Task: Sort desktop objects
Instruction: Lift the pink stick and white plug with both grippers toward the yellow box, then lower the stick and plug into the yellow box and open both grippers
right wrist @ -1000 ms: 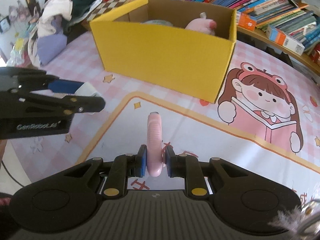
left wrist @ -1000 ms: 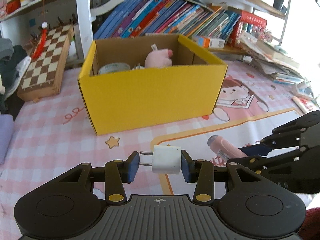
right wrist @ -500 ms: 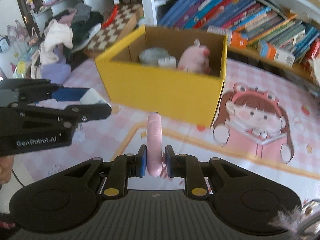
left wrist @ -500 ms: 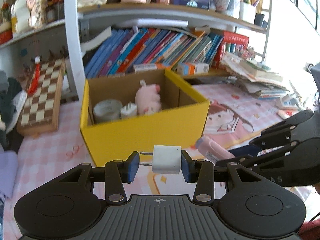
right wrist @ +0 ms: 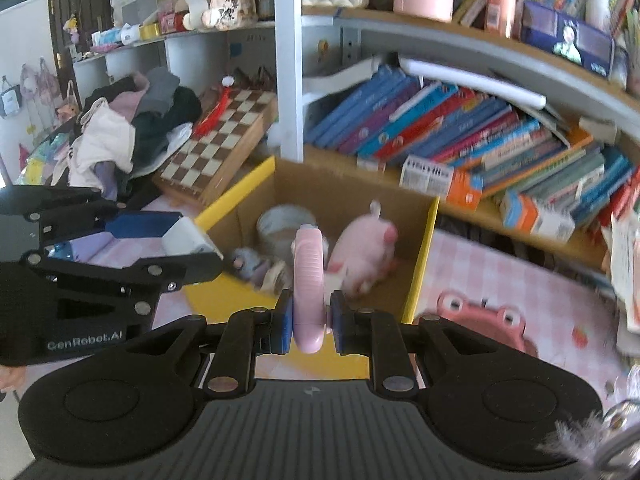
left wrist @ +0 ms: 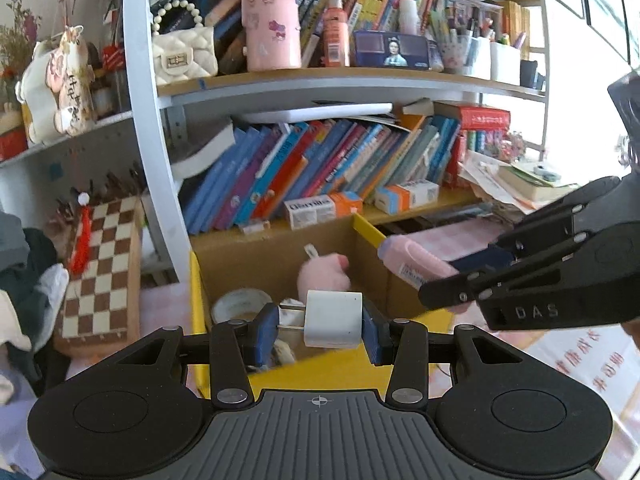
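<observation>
My left gripper (left wrist: 320,330) is shut on a white plug adapter (left wrist: 333,319), its metal prongs against the left pad. It hangs over the near wall of the yellow cardboard box (left wrist: 320,372). My right gripper (right wrist: 308,322) is shut on a slim pink device (right wrist: 307,280), held upright over the same box (right wrist: 420,272). In the left wrist view the right gripper (left wrist: 472,264) reaches in from the right with the pink device (left wrist: 414,262). In the right wrist view the left gripper (right wrist: 176,240) shows at left with the adapter (right wrist: 188,240). Inside the box lie a pink plush toy (right wrist: 364,256) and a tape roll (right wrist: 280,224).
A bookshelf with slanting books (left wrist: 320,168) stands right behind the box. A chessboard (left wrist: 100,272) leans at the left beside a heap of clothes (right wrist: 128,136). Papers (left wrist: 520,184) pile at the right on the pink checked table cover (right wrist: 500,280).
Both grippers rose and moved forward with their loads. They went from low over the table in front of the box to above its front edge, and the view now reaches the upper shelf.
</observation>
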{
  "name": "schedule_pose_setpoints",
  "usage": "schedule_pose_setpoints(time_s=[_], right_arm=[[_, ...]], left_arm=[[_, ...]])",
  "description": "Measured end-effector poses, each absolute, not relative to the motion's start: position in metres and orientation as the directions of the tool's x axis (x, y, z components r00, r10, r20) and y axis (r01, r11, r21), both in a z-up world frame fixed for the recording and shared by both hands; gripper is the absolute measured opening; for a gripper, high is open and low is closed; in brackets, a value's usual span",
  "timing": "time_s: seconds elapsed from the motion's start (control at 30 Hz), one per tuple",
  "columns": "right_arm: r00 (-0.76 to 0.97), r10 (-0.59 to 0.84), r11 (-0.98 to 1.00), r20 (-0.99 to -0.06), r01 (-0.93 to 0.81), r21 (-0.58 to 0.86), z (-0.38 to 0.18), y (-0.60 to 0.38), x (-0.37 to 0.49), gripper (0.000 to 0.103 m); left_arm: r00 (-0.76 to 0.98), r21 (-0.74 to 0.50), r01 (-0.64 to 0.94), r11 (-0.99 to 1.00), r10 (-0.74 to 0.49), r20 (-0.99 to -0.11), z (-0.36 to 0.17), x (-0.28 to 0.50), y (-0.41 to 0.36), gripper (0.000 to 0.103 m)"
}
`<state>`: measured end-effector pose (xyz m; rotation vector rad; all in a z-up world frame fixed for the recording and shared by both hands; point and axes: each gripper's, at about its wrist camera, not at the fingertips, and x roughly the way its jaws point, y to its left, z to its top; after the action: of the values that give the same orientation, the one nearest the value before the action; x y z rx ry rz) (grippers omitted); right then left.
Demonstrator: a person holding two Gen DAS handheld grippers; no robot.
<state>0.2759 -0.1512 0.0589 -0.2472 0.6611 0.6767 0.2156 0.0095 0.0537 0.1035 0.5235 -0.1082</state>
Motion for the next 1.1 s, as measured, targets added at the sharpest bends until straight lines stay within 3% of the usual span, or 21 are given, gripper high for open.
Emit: schedule_pose_setpoints(time_s=[0.23,0.7,1.1], right_arm=[[0.582,0.484,0.733,-0.654,-0.677,-0.06,0.055,-0.132,0.318,0.018],[0.469,0.418,0.59,-0.778,-0.792,-0.16,0.005,-0.088,0.371,0.018],[0.381,0.36,0.553,-0.852,-0.822,-0.134,-0.033,-0.08,0.404,0.018]], left_arm=[[0.85,0.104,0.083,0.991,-0.016,-0.527,0.045,0.248,0.018,0.042],[0.802,0.236,0.096,0.967,0.065,-0.593,0.016,0.301,0.018,0.042],[0.737,0.234,0.118,0.965,0.072,-0.672,-0.015,0.328,0.022,0.042]])
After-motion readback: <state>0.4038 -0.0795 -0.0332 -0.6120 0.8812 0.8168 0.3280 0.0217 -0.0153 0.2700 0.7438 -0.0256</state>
